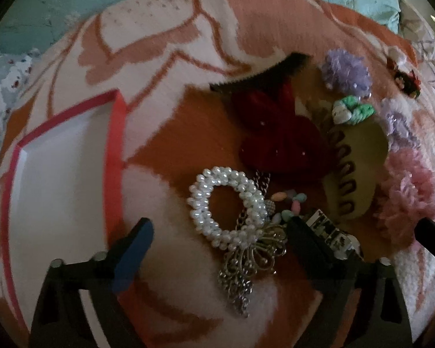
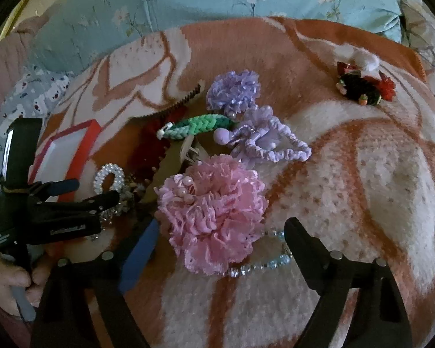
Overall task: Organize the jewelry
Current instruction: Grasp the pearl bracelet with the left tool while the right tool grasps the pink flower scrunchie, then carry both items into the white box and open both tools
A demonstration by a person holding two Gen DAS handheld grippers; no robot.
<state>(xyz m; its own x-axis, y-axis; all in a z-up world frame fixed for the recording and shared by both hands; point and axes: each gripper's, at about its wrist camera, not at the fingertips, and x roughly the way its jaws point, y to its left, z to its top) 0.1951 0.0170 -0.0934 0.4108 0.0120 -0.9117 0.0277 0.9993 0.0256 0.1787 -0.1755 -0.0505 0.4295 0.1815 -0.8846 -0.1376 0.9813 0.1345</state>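
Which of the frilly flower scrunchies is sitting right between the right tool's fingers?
The pink flower scrunchie, the largest and nearest. The two purple flower scrunchies lie farther back, beyond the right tool.

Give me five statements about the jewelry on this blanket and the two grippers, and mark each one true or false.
1. The pearl bracelet lies between the left gripper's open jaws. True.
2. The red-rimmed box already holds the pearl bracelet. False: its white inside shows nothing in it; the bracelet lies on the blanket beside it.
3. The pink ruffled flower lies between the right gripper's jaws, which are not pressing on it. True.
4. The green braided band lies alone at the blanket's far right edge. False: it rests in the central pile, beside the purple flower.
5. A blue beaded strand pokes out from under the pink flower. True.
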